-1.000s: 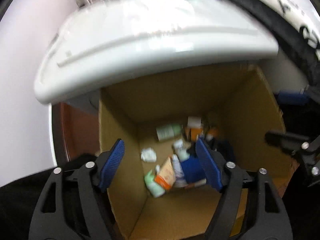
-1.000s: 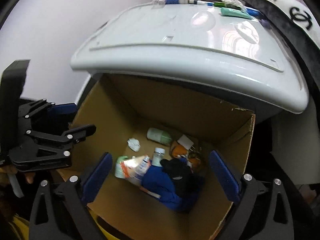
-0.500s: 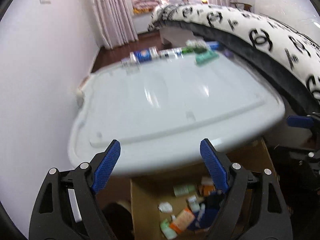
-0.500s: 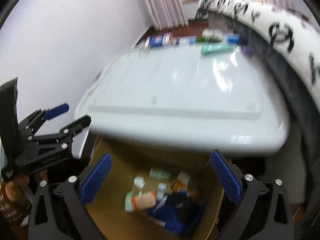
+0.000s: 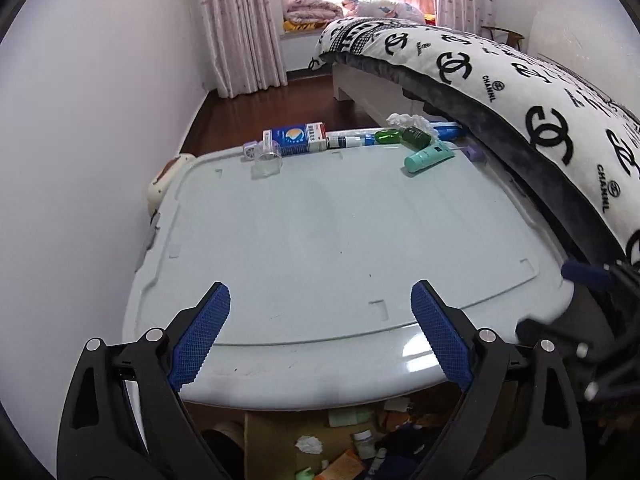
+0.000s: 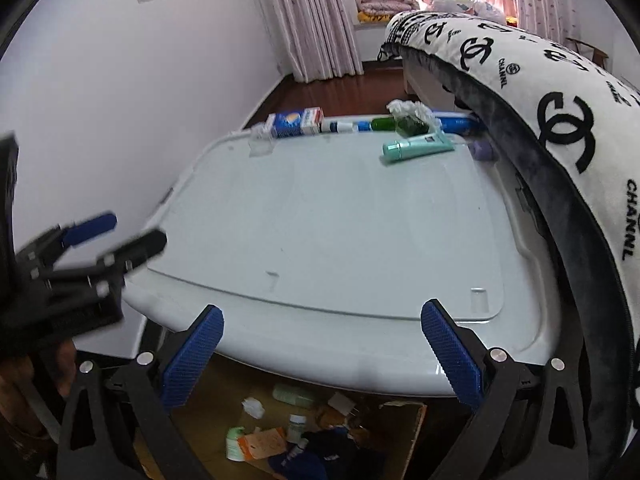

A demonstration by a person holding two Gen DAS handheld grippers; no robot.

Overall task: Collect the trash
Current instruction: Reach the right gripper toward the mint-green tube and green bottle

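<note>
A row of trash lies along the far edge of a pale plastic lid (image 5: 320,248): a blue and white carton (image 5: 296,139), a clear cup (image 5: 267,162), a white tube (image 5: 348,141), green bottles (image 5: 404,135), a crumpled tissue (image 5: 408,121) and a teal tube (image 5: 430,156). The teal tube (image 6: 418,147) and the carton (image 6: 298,121) also show in the right wrist view. My left gripper (image 5: 320,338) is open and empty above the lid's near edge. My right gripper (image 6: 322,354) is open and empty too. A cardboard box (image 6: 408,412) below the lid holds several discarded items.
A bed with a black and white patterned blanket (image 5: 520,92) runs close along the lid's right side. A white wall (image 5: 80,160) stands to the left. Dark wooden floor (image 5: 304,100) and curtains (image 5: 240,28) lie beyond the lid.
Both grippers have lifted and tilted up from looking down into the cardboard box to looking across the lid. Both stayed open and empty.
</note>
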